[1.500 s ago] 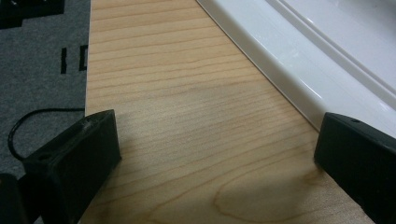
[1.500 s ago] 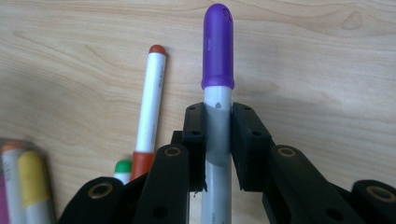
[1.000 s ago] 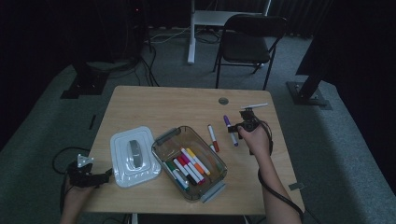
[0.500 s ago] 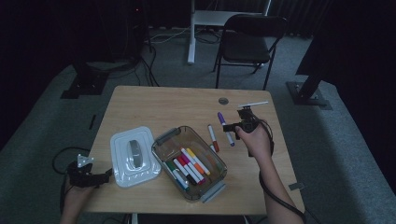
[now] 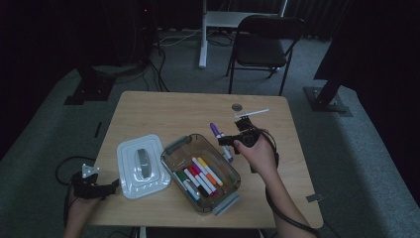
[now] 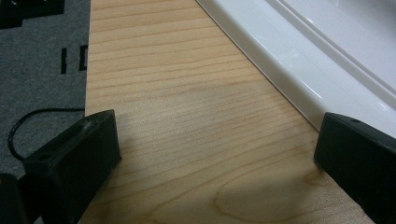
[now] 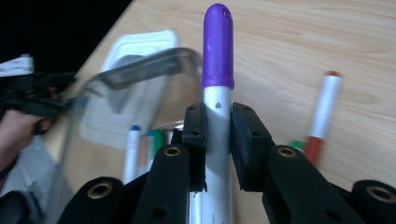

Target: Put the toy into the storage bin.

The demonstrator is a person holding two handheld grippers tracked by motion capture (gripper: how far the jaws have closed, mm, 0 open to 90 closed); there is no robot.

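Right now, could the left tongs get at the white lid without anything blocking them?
Probably yes: the left tongs stand open over bare table, the white lid right beside one jaw, nothing between.

The right claw, clamped on the purple-capped marker, rose off the counter and travelled left toward the clear box, carrying the marker with it.

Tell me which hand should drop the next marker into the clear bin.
Right. The right gripper is already shut on the purple-capped marker, raised just beside the clear bin. The left gripper sits open and empty at the table's edge by the white lid.
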